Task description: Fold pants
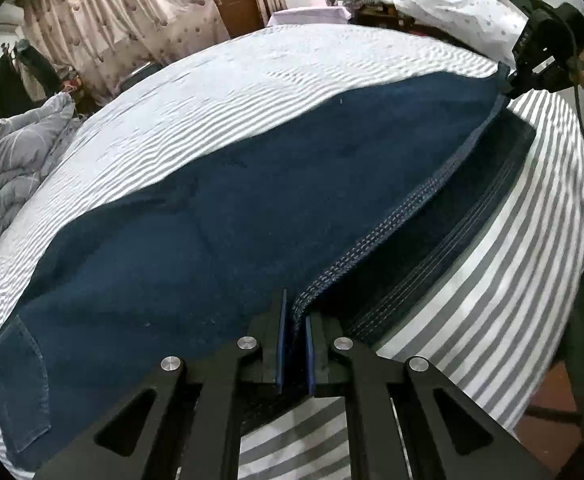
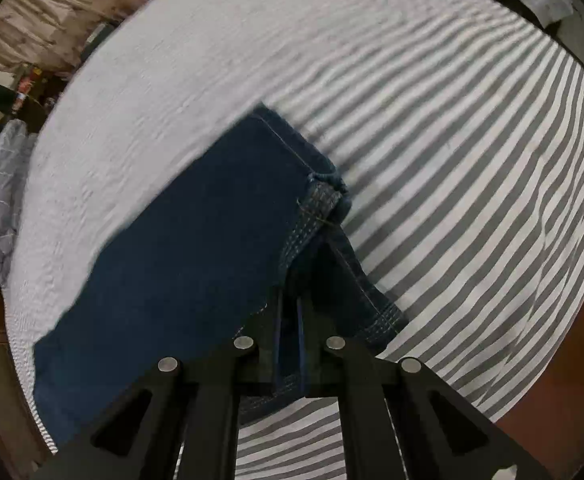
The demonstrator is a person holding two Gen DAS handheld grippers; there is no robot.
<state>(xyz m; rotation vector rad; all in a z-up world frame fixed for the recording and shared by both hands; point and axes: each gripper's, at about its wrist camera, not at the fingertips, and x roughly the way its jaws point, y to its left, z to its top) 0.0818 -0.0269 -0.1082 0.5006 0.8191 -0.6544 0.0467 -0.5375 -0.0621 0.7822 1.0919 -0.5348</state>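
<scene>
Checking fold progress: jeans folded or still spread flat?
Partly folded: the jeans lie doubled, the top layer's stitched edge lifted off the layer beneath.

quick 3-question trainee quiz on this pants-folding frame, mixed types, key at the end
1. True or false: the left gripper is shut on the stitched edge of the pants.
2. What pattern does the bedsheet under the pants have?
   A. plain white
   B. grey and white stripes
   C. floral
3. In the left wrist view, where is the right gripper along the pants' stitched edge?

Key
1. True: the blue pads are closed with the seam pinched between them.
2. B.
3. At the far end of the same edge, top right of the view, also shut on the fabric, with the edge lifted off the layer beneath it.
</scene>
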